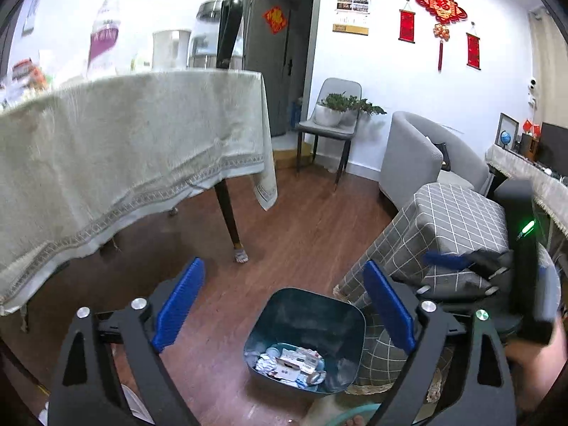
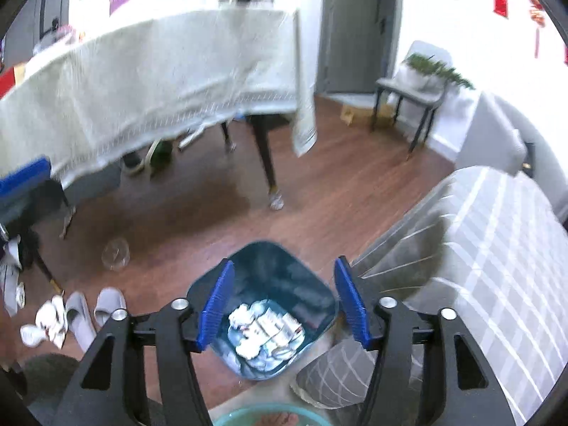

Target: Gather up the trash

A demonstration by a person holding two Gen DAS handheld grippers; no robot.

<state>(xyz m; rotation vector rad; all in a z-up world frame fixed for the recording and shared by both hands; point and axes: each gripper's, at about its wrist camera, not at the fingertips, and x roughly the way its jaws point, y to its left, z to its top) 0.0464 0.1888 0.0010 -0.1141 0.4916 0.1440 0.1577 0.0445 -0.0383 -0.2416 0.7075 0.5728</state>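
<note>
A dark teal trash bin [image 1: 319,309] stands on the wooden floor with paper and wrapper scraps [image 1: 291,362] at its bottom. It also shows in the right wrist view [image 2: 269,269], with white trash [image 2: 259,330] inside. My left gripper [image 1: 284,305] is open and empty above the bin. My right gripper [image 2: 284,301] is open and empty, straddling the bin's opening from above. The right gripper also appears at the right edge of the left wrist view [image 1: 461,266]. A clear plastic cup [image 2: 115,254] lies on the floor to the left.
A table with a beige cloth [image 1: 124,149] stands to the left, one leg [image 1: 229,213] near the bin. A grey checked ottoman [image 1: 443,234] touches the bin's right side. Grey slippers [image 2: 92,310] and crumpled white items [image 2: 46,323] lie on the floor. A chair with a plant [image 1: 333,117] stands by the door.
</note>
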